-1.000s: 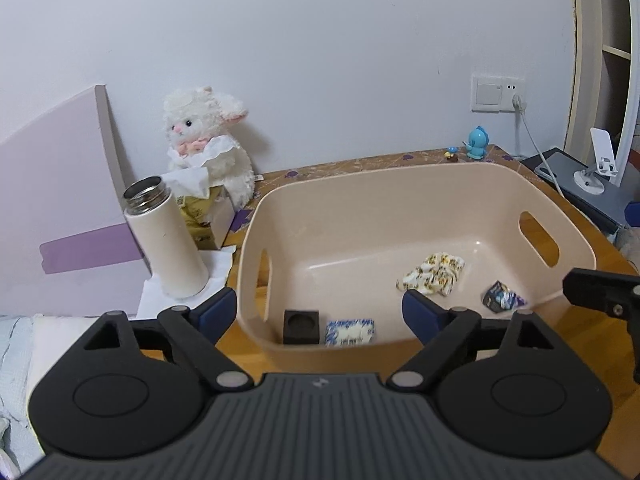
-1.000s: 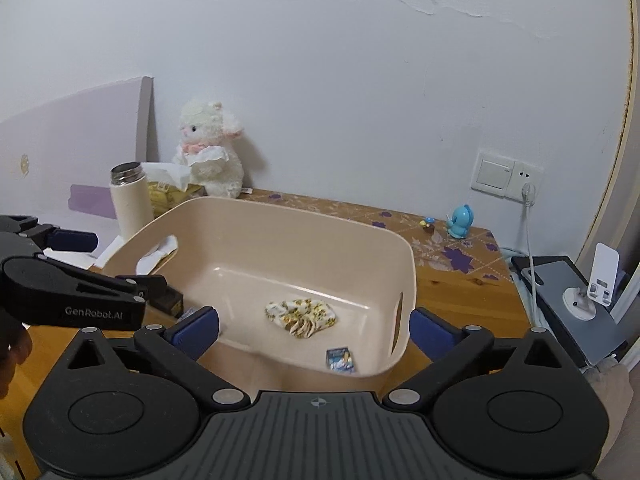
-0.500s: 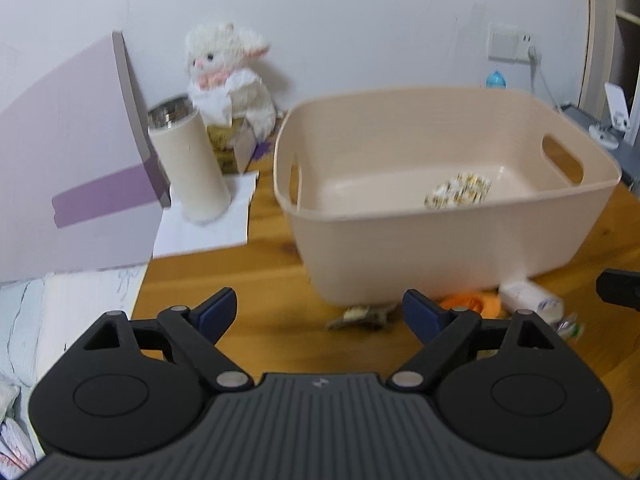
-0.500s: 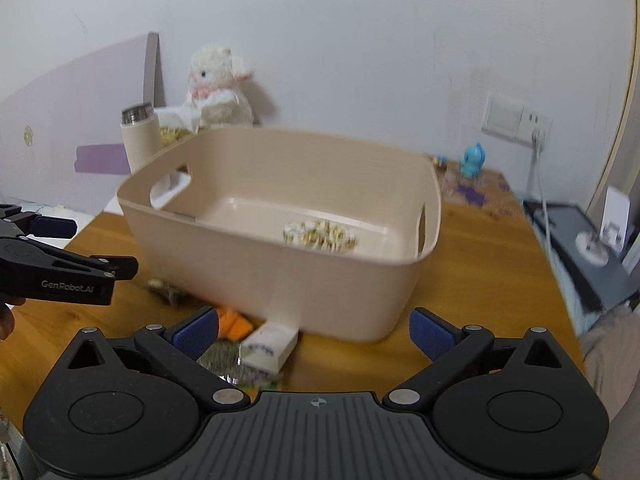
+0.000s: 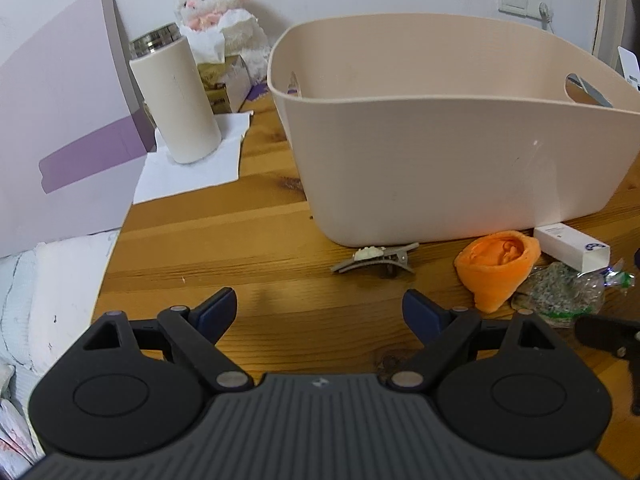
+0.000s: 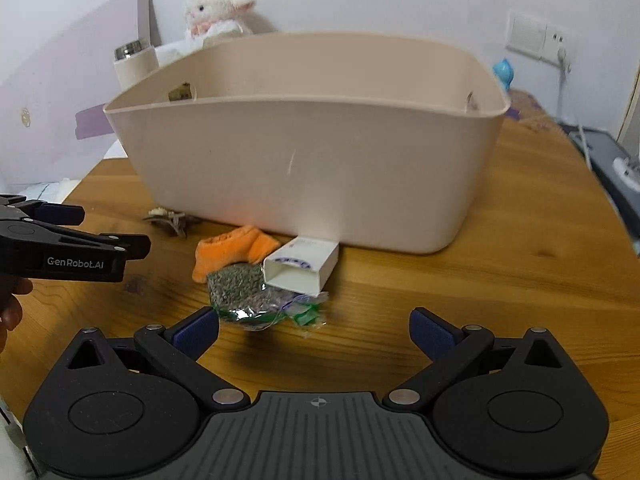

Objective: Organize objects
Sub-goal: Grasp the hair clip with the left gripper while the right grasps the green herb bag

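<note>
Beige bin (image 6: 320, 168), orange sock (image 6: 228, 254), jaws apart

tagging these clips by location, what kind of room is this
Probably a bedroom or home study: a plush lamb and a thermos on a wooden desk, with a wall socket behind.

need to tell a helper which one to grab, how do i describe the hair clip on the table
Find the big beige tub on the wooden table. On the table against the tub's near wall, left of the orange sock, lies the hair clip: thin, flat, grey-brown metal with a small cream ornament, unlike its bulkier neighbours.
</note>
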